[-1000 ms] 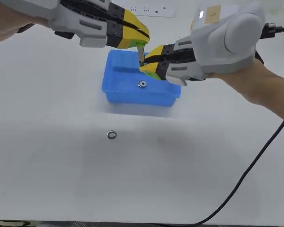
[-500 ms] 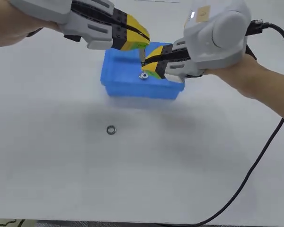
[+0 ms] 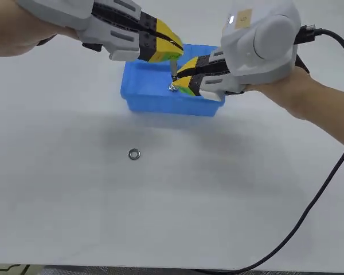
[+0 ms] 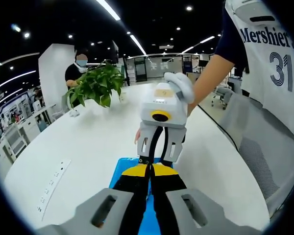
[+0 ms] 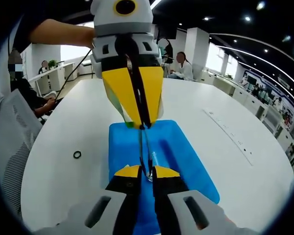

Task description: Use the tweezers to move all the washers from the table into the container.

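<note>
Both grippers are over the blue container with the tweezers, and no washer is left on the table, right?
Not right. The left gripper and right gripper are over the blue container with the tweezers, but one washer lies on the table, apart from the container. The head view shows it.

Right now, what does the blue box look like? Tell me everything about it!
The blue box is a shallow rectangular tray that looks like plastic, with low walls and an open top. It sits flat on the white table. A small silvery washer lies inside. The left gripper and right gripper hang just above it, closed on thin metal tweezers pointing down into it.
</note>
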